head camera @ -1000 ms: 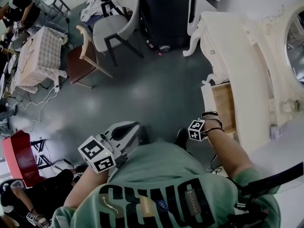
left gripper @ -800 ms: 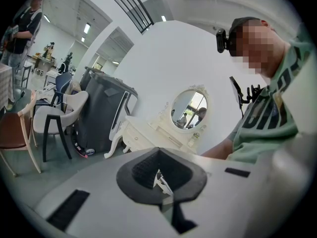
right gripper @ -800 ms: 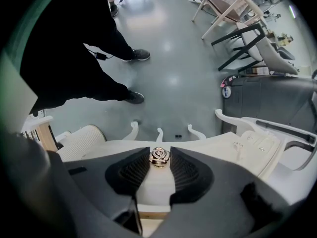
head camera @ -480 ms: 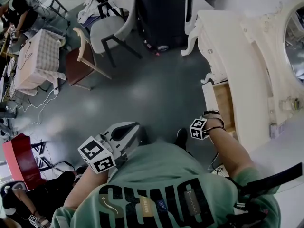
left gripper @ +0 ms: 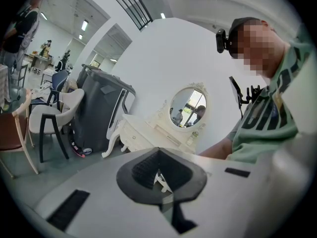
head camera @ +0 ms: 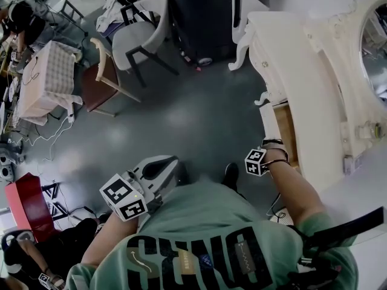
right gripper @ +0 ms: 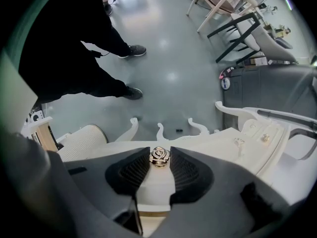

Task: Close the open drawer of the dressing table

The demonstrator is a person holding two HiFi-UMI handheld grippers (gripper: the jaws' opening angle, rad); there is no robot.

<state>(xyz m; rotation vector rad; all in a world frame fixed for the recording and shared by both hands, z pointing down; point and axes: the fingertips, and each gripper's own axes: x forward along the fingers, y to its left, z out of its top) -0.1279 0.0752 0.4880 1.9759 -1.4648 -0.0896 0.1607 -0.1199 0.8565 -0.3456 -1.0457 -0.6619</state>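
At dressing table (head camera: 302, 71) front: my right hand-held gripper (right gripper: 159, 158) clamps the rose knob (right gripper: 160, 155) of the open drawer (head camera: 284, 132). Closing step, I judge; next, a straight inward push.

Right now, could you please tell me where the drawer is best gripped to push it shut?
Grip the rose-shaped knob on the drawer front, coming straight at it from the room side. It is small, round and stands proud, so the right tongs close on it squarely.

Grey floor (head camera: 199, 119) — dressing table (head camera: 302, 71) (chairs (head camera: 136, 38), maybe bin (head camera: 199, 17)).
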